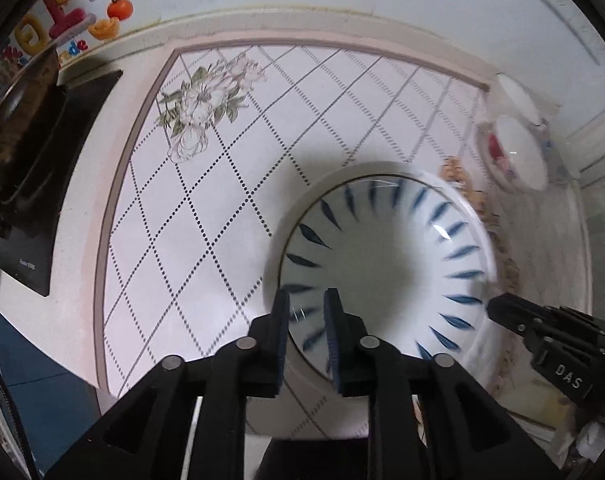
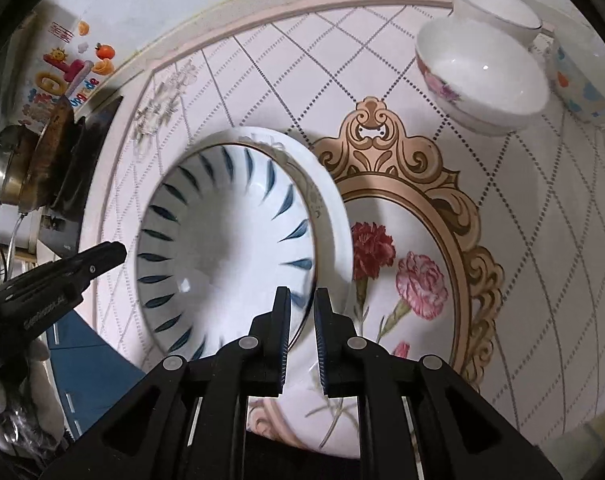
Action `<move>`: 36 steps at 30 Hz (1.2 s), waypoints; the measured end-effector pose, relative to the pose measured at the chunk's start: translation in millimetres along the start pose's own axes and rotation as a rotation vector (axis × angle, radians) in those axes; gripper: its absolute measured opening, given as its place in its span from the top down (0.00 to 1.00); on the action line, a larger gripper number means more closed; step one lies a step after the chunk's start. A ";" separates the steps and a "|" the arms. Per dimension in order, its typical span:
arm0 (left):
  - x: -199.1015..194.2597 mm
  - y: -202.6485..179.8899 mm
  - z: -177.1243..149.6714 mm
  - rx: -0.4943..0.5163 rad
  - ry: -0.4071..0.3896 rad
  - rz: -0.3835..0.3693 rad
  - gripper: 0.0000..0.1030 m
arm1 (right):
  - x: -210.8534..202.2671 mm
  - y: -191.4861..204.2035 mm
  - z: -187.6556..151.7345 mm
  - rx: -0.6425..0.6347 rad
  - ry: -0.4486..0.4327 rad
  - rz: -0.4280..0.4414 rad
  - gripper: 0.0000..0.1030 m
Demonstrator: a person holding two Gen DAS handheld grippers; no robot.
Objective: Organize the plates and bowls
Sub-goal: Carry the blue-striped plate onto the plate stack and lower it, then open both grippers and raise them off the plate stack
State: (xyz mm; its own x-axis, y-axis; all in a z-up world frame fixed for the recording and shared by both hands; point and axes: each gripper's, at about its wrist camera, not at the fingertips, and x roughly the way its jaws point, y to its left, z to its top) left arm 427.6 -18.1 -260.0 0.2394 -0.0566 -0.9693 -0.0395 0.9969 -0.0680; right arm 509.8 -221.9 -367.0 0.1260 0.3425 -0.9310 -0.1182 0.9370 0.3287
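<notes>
A large white bowl with blue leaf strokes inside (image 1: 382, 264) is held above the tablecloth by both grippers. My left gripper (image 1: 306, 312) is shut on its near rim. My right gripper (image 2: 301, 312) is shut on the opposite rim of the same bowl (image 2: 226, 256). Each gripper shows in the other's view, the right one (image 1: 502, 312) and the left one (image 2: 110, 254). A white bowl with pink flowers (image 2: 482, 76) sits at the far right, with a plain white bowl (image 2: 498, 4) behind it and a bowl with coloured shapes (image 2: 582, 84) beside it.
The table carries a white cloth with a dotted diamond grid (image 1: 230, 184) and a gold-framed carnation picture (image 2: 414, 264). A black stove (image 1: 34, 184) with a dark pan (image 2: 42, 160) stands at the left. The wall behind has fruit stickers (image 1: 74, 16).
</notes>
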 end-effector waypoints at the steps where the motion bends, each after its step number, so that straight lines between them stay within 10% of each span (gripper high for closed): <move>1: -7.3 -0.8 -2.3 0.006 -0.013 -0.002 0.78 | -10.2 4.8 -4.5 -0.001 -0.010 -0.010 0.73; 5: -50.7 -4.8 -20.8 0.041 -0.069 -0.019 0.69 | -48.4 23.7 -23.6 -0.017 -0.058 -0.024 0.36; 10: -97.0 -2.9 -38.0 0.074 -0.138 -0.032 0.29 | -93.3 43.4 -52.8 -0.020 -0.110 -0.015 0.13; 26: -151.1 6.8 -79.9 0.110 -0.185 -0.084 0.13 | -176.2 73.5 -123.9 0.028 -0.228 -0.032 0.07; 36: -135.7 -13.8 -36.3 0.075 -0.264 -0.016 0.13 | -170.0 37.4 -90.8 0.066 -0.258 0.069 0.07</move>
State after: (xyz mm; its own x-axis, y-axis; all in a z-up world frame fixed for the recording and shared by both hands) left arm 360.4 -26.1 -136.1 0.4845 -0.0663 -0.8723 0.0362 0.9978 -0.0557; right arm 394.6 -251.4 -210.8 0.3680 0.4035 -0.8377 -0.0718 0.9106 0.4071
